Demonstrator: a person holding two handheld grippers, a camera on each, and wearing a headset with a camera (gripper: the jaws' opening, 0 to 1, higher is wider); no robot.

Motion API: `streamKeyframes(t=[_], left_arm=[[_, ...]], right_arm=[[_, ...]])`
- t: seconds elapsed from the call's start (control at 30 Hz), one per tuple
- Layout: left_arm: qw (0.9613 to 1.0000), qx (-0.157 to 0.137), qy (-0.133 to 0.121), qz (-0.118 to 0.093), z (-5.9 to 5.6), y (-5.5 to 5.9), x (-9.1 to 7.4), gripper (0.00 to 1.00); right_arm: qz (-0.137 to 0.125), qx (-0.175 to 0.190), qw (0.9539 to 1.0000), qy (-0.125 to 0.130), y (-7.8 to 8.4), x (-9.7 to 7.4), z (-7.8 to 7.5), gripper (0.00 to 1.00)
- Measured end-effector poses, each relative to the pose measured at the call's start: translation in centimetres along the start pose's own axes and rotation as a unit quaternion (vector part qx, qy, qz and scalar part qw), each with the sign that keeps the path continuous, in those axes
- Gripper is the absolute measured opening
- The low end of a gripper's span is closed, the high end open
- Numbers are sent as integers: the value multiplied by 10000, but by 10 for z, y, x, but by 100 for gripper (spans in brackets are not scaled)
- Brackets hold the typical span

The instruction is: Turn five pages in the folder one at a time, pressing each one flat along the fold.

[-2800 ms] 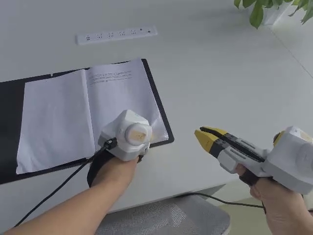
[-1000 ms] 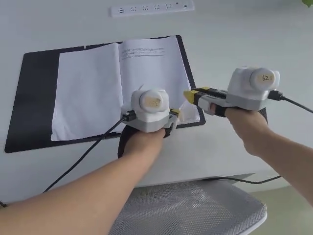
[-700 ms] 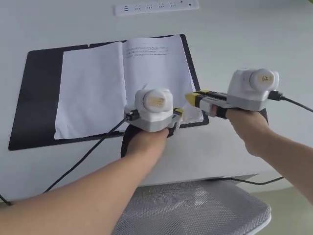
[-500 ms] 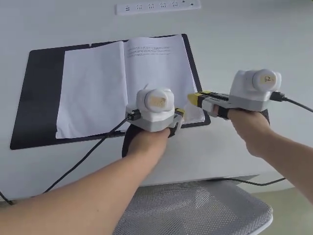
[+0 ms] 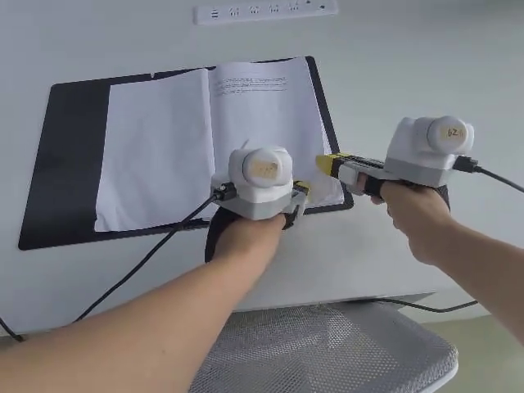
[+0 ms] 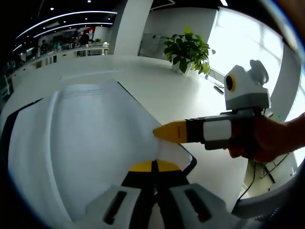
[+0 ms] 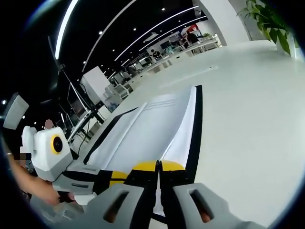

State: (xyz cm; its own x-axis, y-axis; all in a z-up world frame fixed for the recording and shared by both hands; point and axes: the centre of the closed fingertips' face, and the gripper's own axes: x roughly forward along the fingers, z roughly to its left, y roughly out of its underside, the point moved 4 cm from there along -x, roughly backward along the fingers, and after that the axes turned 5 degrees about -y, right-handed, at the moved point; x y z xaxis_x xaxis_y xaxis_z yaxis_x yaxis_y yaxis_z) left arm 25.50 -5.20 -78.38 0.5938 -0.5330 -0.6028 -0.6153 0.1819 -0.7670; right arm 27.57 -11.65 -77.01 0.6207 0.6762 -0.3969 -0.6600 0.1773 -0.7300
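Observation:
A black folder (image 5: 65,164) lies open on the white bench, with a blank left page (image 5: 155,147) and a right page (image 5: 262,123) that has a few printed lines at its top. My left gripper (image 5: 299,192) is shut, its yellow tips (image 6: 153,166) over the right page's near right corner. My right gripper (image 5: 323,166) comes in from the right, also shut. Its yellow tips (image 7: 158,166) rest at the right page's outer edge (image 6: 167,148), close to the left gripper. I cannot tell whether either one pinches paper.
A white power strip (image 5: 266,11) lies on the bench beyond the folder. A grey mesh chair (image 5: 327,352) sits below the bench's near edge. A potted plant (image 6: 188,50) stands far off to the right. Cables trail from both grippers.
My right gripper has come up from the lower right to the right page's outer edge. My left gripper has shifted slightly toward the page's near right corner. Both have barely moved over the last second.

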Motion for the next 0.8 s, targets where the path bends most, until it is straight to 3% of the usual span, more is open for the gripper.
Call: streamKeyframes(t=[0.37,0.47,0.53,0.8], left_arm=[[9999,81,99,-8,-3,-1,-3,0],[9998,111,145,-83,-5,-3,-5,6],[9996,225,125,-116,-7,-5,-8,11],[9986,463,122,-203,-1,-12,-25,13]], right_arm=[[-95,264,9996,40,1,-5,-3,0],[-142,320,9994,58,0,-6,-4,0],[-146,328,9993,60,0,-6,-4,0],[-307,458,9985,11,-5,-10,1,0]])
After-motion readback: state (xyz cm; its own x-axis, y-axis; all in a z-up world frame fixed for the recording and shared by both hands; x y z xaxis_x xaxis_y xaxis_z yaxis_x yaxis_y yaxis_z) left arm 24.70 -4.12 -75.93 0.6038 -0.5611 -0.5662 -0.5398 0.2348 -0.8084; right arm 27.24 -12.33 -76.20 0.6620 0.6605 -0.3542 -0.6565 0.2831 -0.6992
